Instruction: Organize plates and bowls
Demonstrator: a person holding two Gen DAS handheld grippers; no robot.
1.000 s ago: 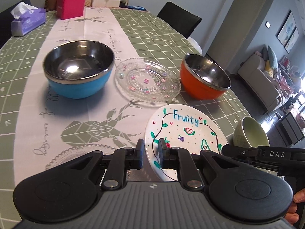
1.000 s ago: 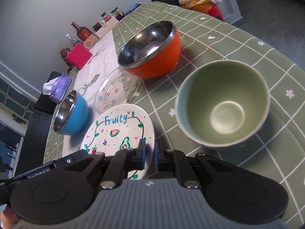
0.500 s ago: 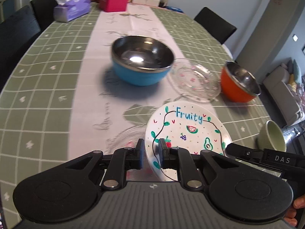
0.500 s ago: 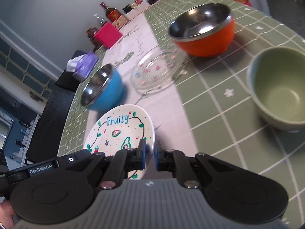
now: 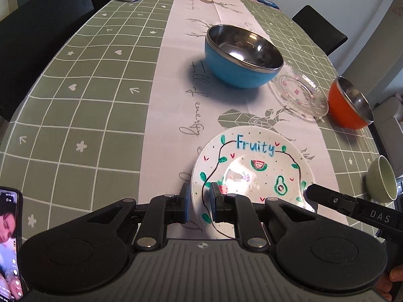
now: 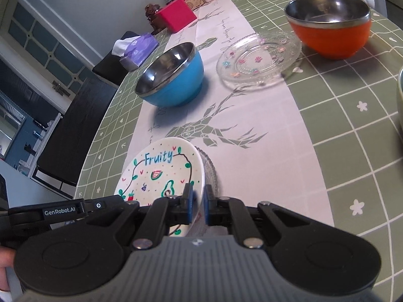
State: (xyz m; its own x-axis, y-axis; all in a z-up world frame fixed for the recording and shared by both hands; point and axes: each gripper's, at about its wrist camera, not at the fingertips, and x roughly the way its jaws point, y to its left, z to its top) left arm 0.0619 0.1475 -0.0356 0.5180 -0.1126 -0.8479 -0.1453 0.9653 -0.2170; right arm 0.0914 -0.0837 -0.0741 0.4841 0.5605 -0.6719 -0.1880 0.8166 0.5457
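The "Fruity" plate is clamped at opposite rim edges by the left gripper and right gripper, carried in mid-transfer, and probably needs level lowering onto another plate next.

The painted plate sits nearest on the table runner; behind it stands a steel-lined bowl — to that bowl's right a glass plate, then another steel-lined bowl. A ceramic bowl lies far right.

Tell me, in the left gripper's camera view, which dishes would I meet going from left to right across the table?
Fruity plate → glass plate → orange bowl → green bowl. The blue bowl overlaps these sideways, so it is left out.
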